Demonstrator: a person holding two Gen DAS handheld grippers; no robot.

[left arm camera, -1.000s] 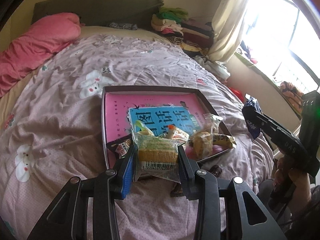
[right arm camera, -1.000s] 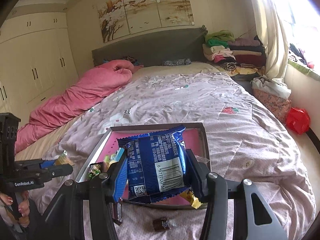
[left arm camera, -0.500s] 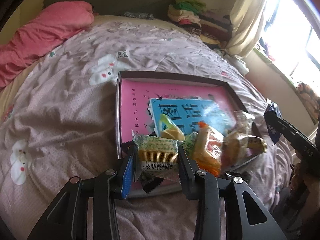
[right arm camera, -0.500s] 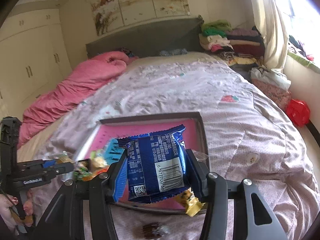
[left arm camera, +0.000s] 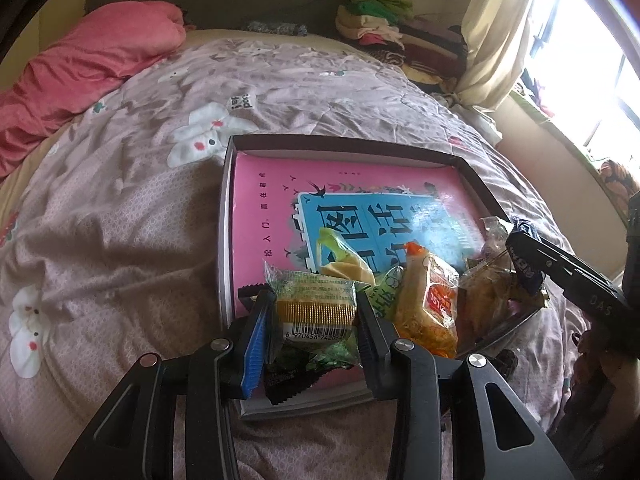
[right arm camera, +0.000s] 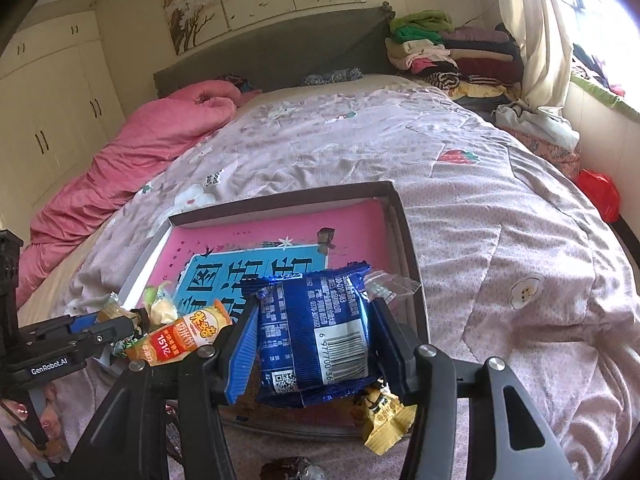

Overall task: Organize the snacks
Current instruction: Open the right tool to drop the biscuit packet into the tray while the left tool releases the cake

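Observation:
A shallow dark-rimmed box [left arm camera: 340, 146] with a pink and blue printed bottom lies on the bed; it also shows in the right wrist view [right arm camera: 280, 200]. My left gripper [left arm camera: 314, 312] is shut on a green-wrapped cake [left arm camera: 316, 304], held over the box's near left corner. My right gripper [right arm camera: 314, 344] is shut on a blue snack packet [right arm camera: 316, 336], held over the box's near right part. An orange snack pack [left arm camera: 430, 304], a yellow-green sweet [left arm camera: 344, 260] and a clear bag [left arm camera: 488, 292] lie in the box's near end.
The bed has a mauve quilt [left arm camera: 120, 240]. A pink duvet [left arm camera: 80, 68] lies at the far left. Folded clothes [right arm camera: 440, 52] are stacked by the headboard. A yellow wrapper [right arm camera: 384, 420] and a dark sweet [right arm camera: 284, 472] lie on the quilt before the box.
Both grippers have moved forward over the box's near end, each still holding its snack. The box looks larger and closer in both views.

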